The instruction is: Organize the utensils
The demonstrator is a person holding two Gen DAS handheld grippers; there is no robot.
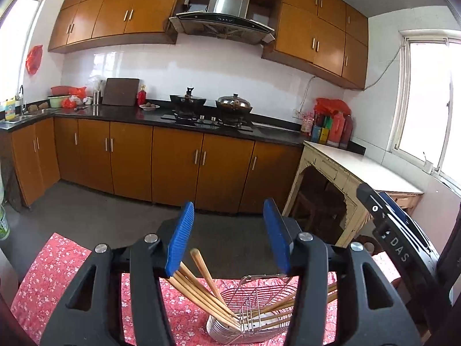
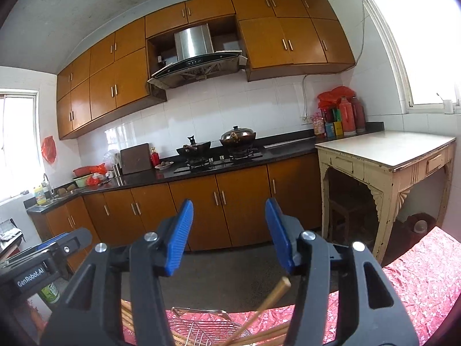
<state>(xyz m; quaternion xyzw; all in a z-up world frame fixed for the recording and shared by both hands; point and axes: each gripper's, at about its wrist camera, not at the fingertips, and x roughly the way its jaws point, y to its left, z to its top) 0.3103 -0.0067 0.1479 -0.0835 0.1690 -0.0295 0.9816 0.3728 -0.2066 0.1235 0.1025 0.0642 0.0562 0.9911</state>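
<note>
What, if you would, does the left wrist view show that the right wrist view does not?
Only the left wrist view shows the wire holder down to its base, chopsticks fanned inside it and leaning out over its edge.

Only the right wrist view shows the cream table whole, with both drawer fronts.

Both show the stove with its two pans, the red floral cloth, and both grippers, the left gripper and right gripper, with jaws open, holding nothing.

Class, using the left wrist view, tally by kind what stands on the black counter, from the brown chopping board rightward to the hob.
Chopping board: 1
Red bottle: 1
Plate: 1
Pans: 2
Total: 5
</note>
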